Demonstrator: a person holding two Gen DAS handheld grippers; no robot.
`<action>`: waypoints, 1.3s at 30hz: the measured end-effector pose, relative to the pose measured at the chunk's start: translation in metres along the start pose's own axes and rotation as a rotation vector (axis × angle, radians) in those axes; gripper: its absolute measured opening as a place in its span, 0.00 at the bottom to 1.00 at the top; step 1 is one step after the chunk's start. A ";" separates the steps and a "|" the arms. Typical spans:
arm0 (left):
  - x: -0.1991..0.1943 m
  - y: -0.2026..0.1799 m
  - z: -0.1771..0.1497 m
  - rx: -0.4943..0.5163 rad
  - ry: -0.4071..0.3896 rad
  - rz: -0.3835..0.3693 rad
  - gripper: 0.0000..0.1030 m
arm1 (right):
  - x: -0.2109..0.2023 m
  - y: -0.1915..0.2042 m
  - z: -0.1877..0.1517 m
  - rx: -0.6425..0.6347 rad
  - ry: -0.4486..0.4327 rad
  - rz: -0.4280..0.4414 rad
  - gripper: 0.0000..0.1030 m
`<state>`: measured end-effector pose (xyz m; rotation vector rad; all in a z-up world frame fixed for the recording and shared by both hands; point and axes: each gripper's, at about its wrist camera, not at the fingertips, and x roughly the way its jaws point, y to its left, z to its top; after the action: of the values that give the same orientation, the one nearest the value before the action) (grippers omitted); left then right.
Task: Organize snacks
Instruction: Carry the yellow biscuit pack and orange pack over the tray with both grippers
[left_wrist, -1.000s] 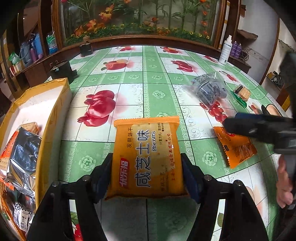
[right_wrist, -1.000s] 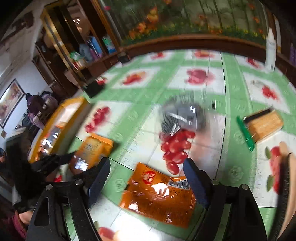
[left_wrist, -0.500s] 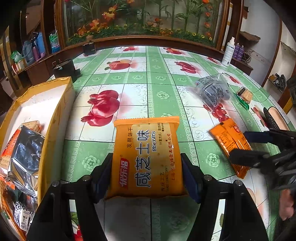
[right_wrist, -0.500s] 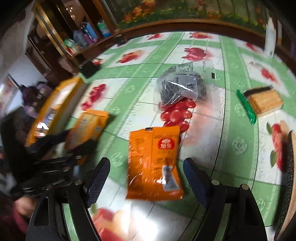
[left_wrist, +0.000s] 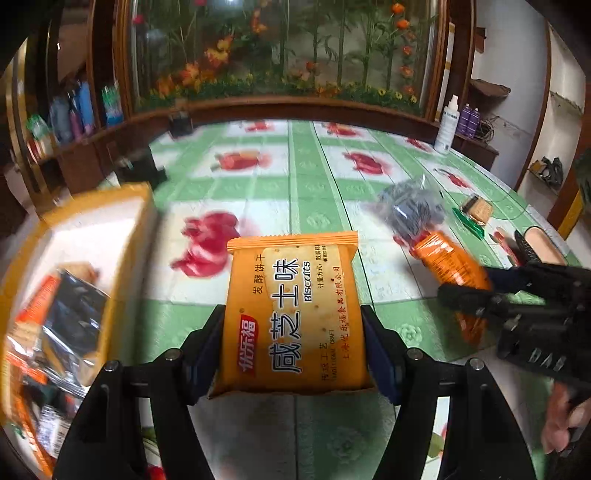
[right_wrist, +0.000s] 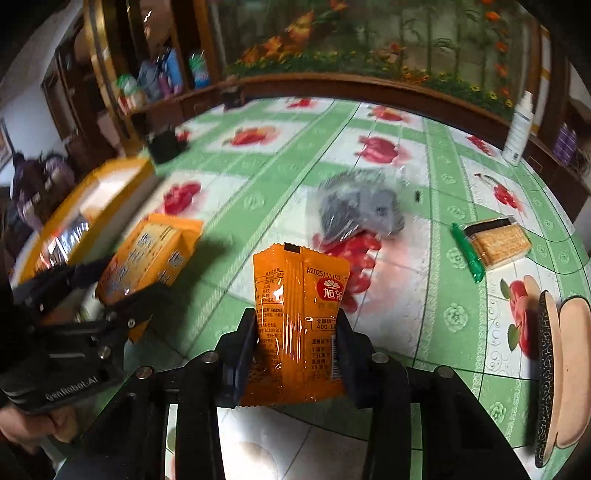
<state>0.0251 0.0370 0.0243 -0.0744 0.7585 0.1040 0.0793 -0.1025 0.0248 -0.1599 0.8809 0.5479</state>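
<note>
Two grippers each pinch a snack pack above the table (left_wrist: 317, 177). The left gripper (left_wrist: 293, 350) has its jaws pressed against the sides of a biscuit pack (left_wrist: 293, 314), a flat orange pack with Chinese print and the word "Biscuits", held level over the green-and-white fruit-print cloth. The right gripper (right_wrist: 297, 339) squeezes a glossy orange pouch (right_wrist: 299, 328) at its lower half, so the pouch stands up between the jaws with its red logo facing the camera.

From the left view, the right gripper (left_wrist: 476, 291) shows at the right edge with the orange pouch (left_wrist: 447, 262) sticking out toward the middle of the table. From the right view, the left gripper (right_wrist: 107, 291) sits at the left with the biscuit pack (right_wrist: 155, 251) in it.

A yellow box (left_wrist: 125, 236) lies at the left side of the table, just beside the biscuit pack; several packs (left_wrist: 70, 317) already lie inside, blurred. Farther out, a clear bag (right_wrist: 358, 210) with dark contents rests on the cloth, and to its right a cracker pack (right_wrist: 496, 242) with a green end. A white bottle (right_wrist: 519, 129) stands at the table's far right edge. A dark object (right_wrist: 164, 146) sits beyond the box.
</note>
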 end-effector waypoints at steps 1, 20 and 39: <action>-0.001 0.000 0.000 0.001 -0.009 0.000 0.66 | -0.002 0.001 0.001 0.007 -0.014 -0.005 0.41; -0.027 -0.012 0.004 0.052 -0.166 0.055 0.67 | -0.029 0.024 0.007 0.086 -0.148 0.071 0.42; -0.039 -0.009 0.004 0.042 -0.209 0.068 0.67 | -0.038 0.029 0.001 0.149 -0.192 0.082 0.42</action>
<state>0.0003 0.0255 0.0545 0.0024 0.5544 0.1578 0.0455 -0.0923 0.0570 0.0637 0.7395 0.5614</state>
